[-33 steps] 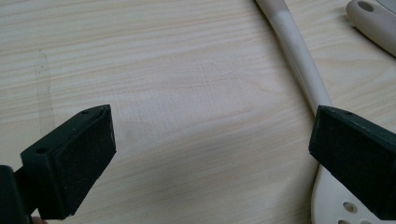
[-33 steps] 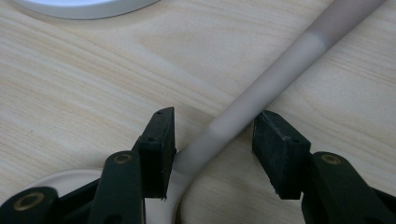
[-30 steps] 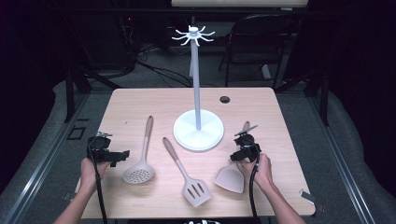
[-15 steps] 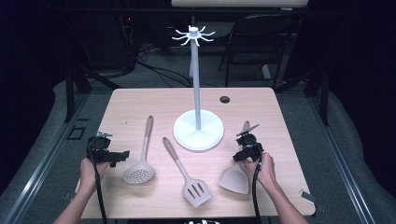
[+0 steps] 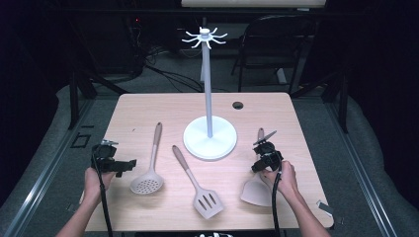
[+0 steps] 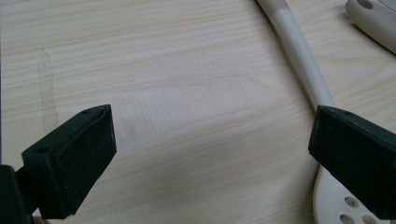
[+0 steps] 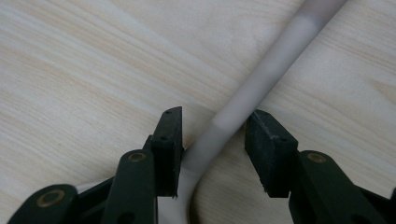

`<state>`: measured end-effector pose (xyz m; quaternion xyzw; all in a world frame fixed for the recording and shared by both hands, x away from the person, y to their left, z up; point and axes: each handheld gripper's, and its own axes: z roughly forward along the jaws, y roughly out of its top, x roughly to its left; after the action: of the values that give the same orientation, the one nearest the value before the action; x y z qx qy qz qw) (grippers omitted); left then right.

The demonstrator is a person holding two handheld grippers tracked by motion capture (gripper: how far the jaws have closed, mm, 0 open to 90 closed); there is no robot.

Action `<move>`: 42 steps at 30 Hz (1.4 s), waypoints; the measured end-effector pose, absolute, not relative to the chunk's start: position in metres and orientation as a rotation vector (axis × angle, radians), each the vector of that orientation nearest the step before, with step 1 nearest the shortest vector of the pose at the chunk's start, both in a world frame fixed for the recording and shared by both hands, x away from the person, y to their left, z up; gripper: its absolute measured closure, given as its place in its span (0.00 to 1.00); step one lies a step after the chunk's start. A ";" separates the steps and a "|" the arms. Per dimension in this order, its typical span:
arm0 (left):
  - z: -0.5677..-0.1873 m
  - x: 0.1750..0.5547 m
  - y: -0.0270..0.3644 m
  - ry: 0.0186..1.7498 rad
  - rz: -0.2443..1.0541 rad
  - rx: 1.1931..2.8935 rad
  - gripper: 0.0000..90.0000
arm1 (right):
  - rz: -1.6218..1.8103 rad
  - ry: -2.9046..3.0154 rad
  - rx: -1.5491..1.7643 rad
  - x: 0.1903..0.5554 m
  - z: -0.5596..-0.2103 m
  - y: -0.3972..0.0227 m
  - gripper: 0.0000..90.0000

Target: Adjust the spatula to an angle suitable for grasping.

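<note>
Solid spatula (image 5: 257, 191): blade near table (image 5: 148, 106) front edge. Right gripper (image 5: 266, 157) over its handle, jaws astride and closing, pads not yet pressing. Left gripper (image 5: 114, 163): spread wide over bare wood, beside skimmer (image 5: 148, 180). Slotted turner (image 5: 202, 195) between; utensil stand (image 5: 209, 140) beyond, open wood behind.

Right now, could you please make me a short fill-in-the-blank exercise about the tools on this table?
1. The right tongs straddle the handle of the solid ____, which lies on the table.
2. The left tongs stand wide ____ over bare wood.
3. The slotted turner lies between the solid spatula and the ____ spoon.
4. The white stand carries ____ utensils.

Missing words: spatula; open; perforated; no
</note>
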<state>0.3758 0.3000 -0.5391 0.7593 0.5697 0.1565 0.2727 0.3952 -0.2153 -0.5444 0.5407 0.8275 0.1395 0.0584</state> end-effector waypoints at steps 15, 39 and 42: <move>-0.540 0.375 0.299 1.525 0.414 2.047 0.01 | 0.345 2.547 1.589 0.392 -0.542 -0.230 0.69; -0.541 0.377 0.296 1.514 0.418 2.065 0.01 | 0.432 2.515 1.708 0.394 -0.543 -0.252 0.74; -0.541 0.377 0.295 1.512 0.422 2.065 0.01 | 0.405 2.476 1.697 0.396 -0.543 -0.245 0.75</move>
<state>0.3768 0.2953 -0.5409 0.7665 0.5612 0.1565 0.2703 0.3961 -0.2453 -0.5432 0.5594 0.8161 0.1336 0.0560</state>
